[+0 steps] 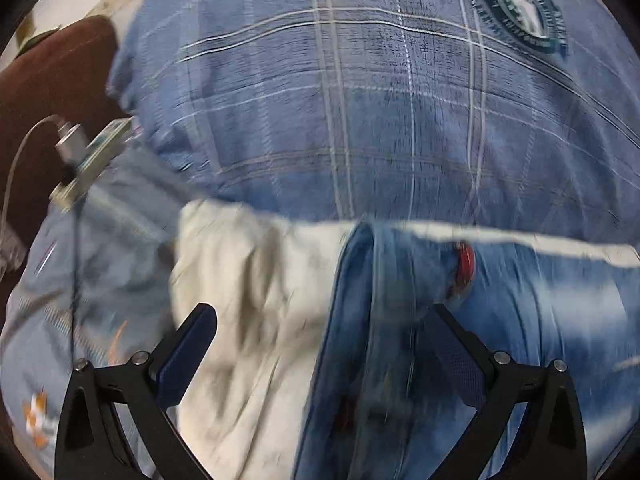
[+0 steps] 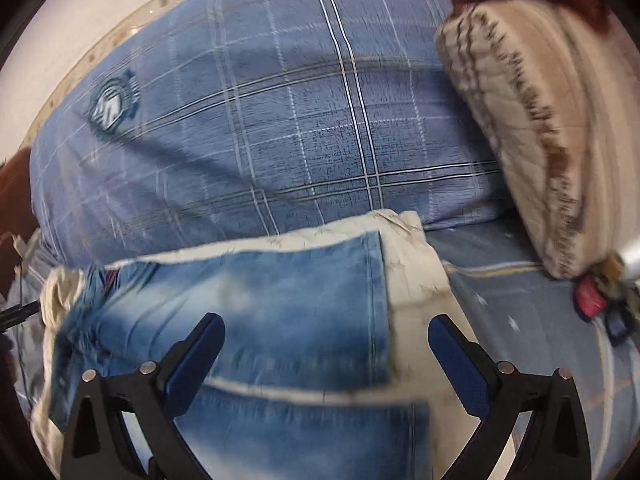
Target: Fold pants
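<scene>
Faded blue jeans [image 1: 500, 312] lie on a cream cloth [image 1: 256, 280] spread over the bed. In the left wrist view their waist end with a red tag [image 1: 464, 260] sits just ahead of my left gripper [image 1: 324, 320], which hangs open above denim and cloth. In the right wrist view the jeans [image 2: 280, 312] lie folded, one leg layered over the other, with hem edges toward the right. My right gripper [image 2: 326, 328] is open right above them, nothing between its fingers. Both views are motion-blurred.
A blue plaid quilt [image 2: 280, 120] fills the far side of the bed. A beige patterned pillow [image 2: 540, 140] stands at right with small pink and dark items [image 2: 600, 300] below it. At left, a device with a cable [image 1: 84, 156] and a brown cushion [image 1: 52, 92].
</scene>
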Action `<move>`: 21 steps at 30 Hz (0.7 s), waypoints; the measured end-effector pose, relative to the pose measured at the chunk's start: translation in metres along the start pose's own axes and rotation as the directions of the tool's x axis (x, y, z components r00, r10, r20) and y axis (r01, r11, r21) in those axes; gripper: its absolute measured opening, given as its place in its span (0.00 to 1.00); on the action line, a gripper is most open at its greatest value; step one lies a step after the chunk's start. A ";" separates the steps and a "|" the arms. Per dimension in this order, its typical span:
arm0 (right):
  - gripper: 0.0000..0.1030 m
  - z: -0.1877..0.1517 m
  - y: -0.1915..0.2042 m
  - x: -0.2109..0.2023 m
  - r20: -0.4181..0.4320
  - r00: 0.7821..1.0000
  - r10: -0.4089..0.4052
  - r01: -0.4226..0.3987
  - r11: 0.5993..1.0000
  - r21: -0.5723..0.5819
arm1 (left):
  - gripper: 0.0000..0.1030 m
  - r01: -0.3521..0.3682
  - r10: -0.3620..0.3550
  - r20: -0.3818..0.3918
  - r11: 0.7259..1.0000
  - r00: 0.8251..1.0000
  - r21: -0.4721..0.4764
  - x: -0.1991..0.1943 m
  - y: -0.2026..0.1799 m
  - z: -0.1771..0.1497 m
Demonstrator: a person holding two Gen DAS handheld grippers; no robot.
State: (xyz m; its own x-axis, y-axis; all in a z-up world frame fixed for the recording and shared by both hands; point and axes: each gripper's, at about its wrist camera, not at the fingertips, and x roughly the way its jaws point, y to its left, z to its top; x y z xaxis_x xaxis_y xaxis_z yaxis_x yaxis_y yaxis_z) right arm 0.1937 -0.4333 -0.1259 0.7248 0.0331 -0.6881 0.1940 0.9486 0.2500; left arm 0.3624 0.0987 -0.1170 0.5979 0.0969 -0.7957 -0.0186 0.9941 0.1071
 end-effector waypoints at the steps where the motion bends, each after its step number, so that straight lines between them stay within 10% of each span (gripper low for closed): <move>1: 1.00 0.008 -0.007 0.009 -0.010 1.000 0.017 -0.017 1.000 0.015 | 1.00 0.010 -0.010 -0.007 1.000 1.000 0.000 0.010 -0.005 0.009; 11: 0.88 0.054 -0.065 0.066 -0.040 0.992 0.119 -0.112 0.983 0.144 | 0.56 0.099 -0.101 -0.164 0.995 0.981 -0.018 0.103 -0.059 0.032; 21: 0.55 0.054 -0.046 0.139 -0.191 0.976 0.109 -0.087 0.989 0.122 | 0.42 0.111 -0.116 -0.183 0.993 0.976 -0.038 0.126 -0.070 0.026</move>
State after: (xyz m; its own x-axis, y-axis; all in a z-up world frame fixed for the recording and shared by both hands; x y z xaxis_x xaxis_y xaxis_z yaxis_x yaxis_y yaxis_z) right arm 0.3212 -0.4897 -0.1963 0.6020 0.1959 -0.7741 0.2095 0.8967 0.3898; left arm 0.4598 0.0399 -0.2088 0.4389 -0.0122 -0.8985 0.0177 0.9998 -0.0049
